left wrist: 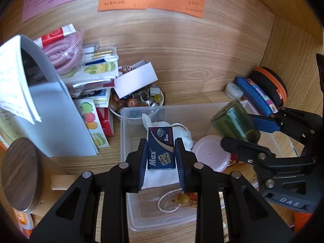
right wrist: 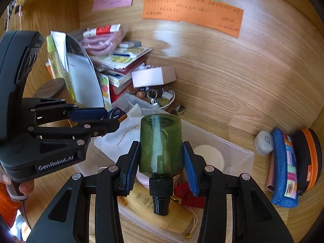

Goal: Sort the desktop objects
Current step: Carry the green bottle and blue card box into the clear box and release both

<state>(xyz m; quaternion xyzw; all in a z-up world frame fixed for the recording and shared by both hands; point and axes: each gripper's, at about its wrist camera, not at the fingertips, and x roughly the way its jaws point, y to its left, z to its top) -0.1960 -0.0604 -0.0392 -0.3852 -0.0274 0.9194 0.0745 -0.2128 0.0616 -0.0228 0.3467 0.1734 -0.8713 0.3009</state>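
Note:
My left gripper (left wrist: 161, 147) is shut on a small blue "Max" blade box (left wrist: 161, 148) and holds it above a clear plastic bin (left wrist: 129, 117). My right gripper (right wrist: 162, 151) is shut on a green spray bottle (right wrist: 161, 143), black cap toward the camera, also above the bin (right wrist: 239, 151). In the left wrist view the right gripper (left wrist: 243, 129) with the green bottle (left wrist: 235, 121) is at the right. In the right wrist view the left gripper (right wrist: 113, 119) with the blue box (right wrist: 117, 115) is at the left. The bin holds a white cloth pouch (right wrist: 121, 139), a pink lid (left wrist: 210, 154) and a yellow tube (right wrist: 145, 200).
A bowl of beads and trinkets (left wrist: 137, 101) with a white box (left wrist: 135, 79) stands behind the bin. A pile of booklets and stickers (left wrist: 95, 70) and a white folder (left wrist: 58, 119) are at the left. Pouches (right wrist: 283, 162) lean at the right wall. Paper notes (right wrist: 192, 14) hang on the wooden back wall.

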